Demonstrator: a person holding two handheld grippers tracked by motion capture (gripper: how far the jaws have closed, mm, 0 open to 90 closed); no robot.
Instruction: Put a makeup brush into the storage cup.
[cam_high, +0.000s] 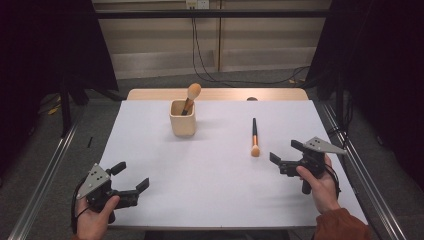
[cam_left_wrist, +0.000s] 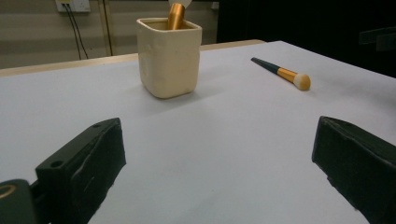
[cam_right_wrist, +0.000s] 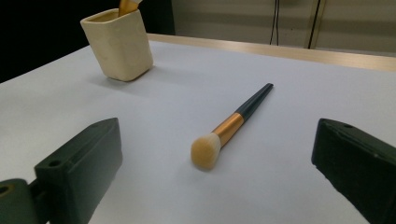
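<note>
A makeup brush with a black handle, copper-orange ferrule and tan bristle head (cam_high: 254, 136) (cam_left_wrist: 282, 73) (cam_right_wrist: 232, 126) lies flat on the white tabletop (cam_high: 215, 180), right of centre. Its bristle head points toward the person's side, the handle tip away. It lies free, touching nothing else.

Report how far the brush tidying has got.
Done: one brush stands in the cup. In hand: nothing; the right gripper is open beside the second brush, which lies flat on the table. Left: grasp it and put it in the cup. The left gripper is open, idle.
</note>
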